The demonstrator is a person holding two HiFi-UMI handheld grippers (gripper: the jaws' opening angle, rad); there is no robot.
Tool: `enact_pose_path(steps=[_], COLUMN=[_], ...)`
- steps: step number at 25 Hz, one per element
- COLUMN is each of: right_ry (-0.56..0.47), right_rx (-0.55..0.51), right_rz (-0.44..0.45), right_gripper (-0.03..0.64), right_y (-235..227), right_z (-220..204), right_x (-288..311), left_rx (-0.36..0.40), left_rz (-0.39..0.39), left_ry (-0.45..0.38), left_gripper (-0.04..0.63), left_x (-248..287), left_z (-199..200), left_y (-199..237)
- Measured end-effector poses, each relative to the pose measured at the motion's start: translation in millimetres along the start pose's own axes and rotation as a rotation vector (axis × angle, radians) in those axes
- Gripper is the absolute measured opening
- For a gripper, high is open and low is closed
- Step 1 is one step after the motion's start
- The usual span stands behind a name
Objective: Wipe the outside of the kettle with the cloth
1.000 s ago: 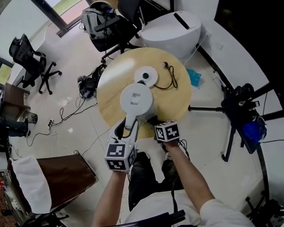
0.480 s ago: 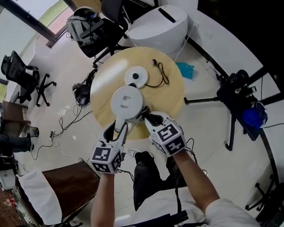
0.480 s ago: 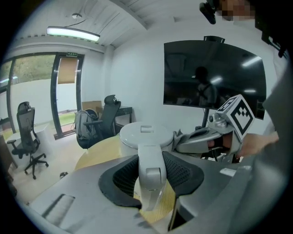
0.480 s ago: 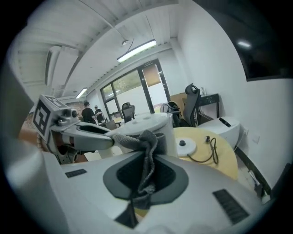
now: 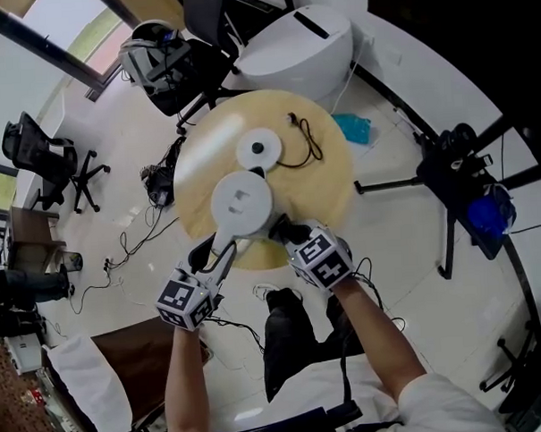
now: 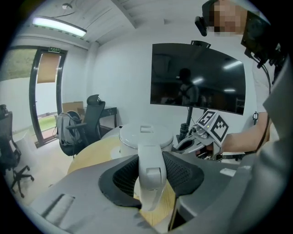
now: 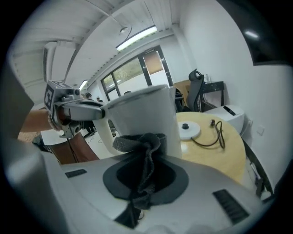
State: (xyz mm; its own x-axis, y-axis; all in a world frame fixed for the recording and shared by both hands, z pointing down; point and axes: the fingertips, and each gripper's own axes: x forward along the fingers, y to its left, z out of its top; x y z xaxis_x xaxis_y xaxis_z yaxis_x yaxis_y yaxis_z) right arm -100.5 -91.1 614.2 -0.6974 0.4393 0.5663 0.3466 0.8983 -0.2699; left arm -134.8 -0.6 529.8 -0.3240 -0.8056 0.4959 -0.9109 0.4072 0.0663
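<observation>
Kettle (image 5: pixel 241 201) at table (image 5: pixel 327 177) near edge, left gripper (image 5: pixel 220 256) clamped on its handle (image 6: pixel 150 170), right gripper (image 5: pixel 285 230) pinching grey cloth (image 7: pixel 143 150) against its right side.

Nothing we can read
We see only patterned markers on the left gripper's cube (image 5: pixel 183 302) and right gripper's cube (image 5: pixel 322 260); the green door sign (image 6: pixel 55 49) is too small.

From your kettle (image 5: pixel 241 201): base (image 5: pixel 258 149) blocks 12 o'clock, and the cord (image 5: pixel 305 143) loops at 2. At 3 o'clock the table (image 5: pixel 332 194) is bare, so you've got room to swing through there. A thinner bare strip runs at 10.
</observation>
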Motion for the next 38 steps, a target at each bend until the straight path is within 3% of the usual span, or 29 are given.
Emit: enact_pose_path(steps=[9,17,29,33,38], right_ry=[0.207,0.275,0.081,0.008,-0.004], right_rx=[0.015,0.012,-0.151,-0.251,-0.371], right_rz=[0.000,0.007,0.029,0.027,0.030], right_gripper=[0.031,0.031,0.031,0.031,0.031], right_y=[-21,-21,-4,-1,3], right_z=[-72,-96,3,46,67], right_x=[47,66,-2,-29,-41], left_rx=[0.064,0.155,0.348,0.403,0.467], left_rz=[-0.105,-0.164,-0.211,-0.220,-0.217], left_ry=[0.038,0.109,0.307,0.362,0.409], left_gripper=[0.167,0.167,0.167,0.167,0.169], left_x=[6,9,12,13,15], left_z=[2,3,1,-1,-2], left_y=[5,10,29,35,41])
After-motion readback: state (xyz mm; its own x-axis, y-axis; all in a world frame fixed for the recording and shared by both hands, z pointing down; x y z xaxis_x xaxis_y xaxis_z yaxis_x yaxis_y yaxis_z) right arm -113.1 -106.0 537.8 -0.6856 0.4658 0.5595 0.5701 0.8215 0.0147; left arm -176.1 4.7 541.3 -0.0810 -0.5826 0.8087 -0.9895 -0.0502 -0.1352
